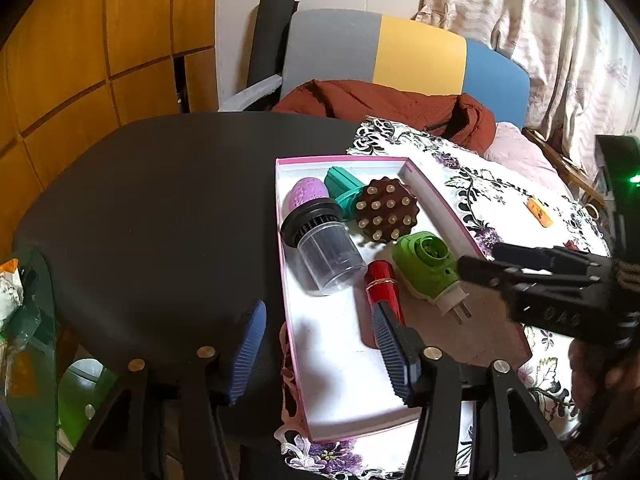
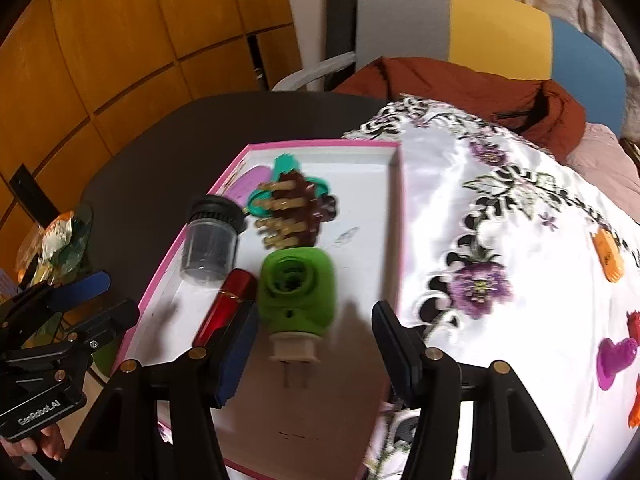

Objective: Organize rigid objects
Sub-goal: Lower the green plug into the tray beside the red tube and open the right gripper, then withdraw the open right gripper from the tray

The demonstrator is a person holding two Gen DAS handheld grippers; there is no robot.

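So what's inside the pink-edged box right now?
In the pink-edged box: a purple oval piece, teal piece, brown studded massager, clear black-capped jar, red tube and green plug-in device. The teal piece is partly covered.

A: What lies beyond the bench (image 1: 160, 208)?
B: A grey, yellow and blue chair (image 1: 400, 56) holding a rust-brown jacket (image 1: 384, 104), wooden wall panels (image 1: 80, 40) left, patterned curtain (image 1: 540, 40) right.

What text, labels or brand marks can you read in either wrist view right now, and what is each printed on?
"GenRobot.AI": white lettering on the black body of the left gripper, seen in the right wrist view.
Orange tag on the floral cloth: dark marks, too small and blurred to read.
Nothing else is legible in either view.
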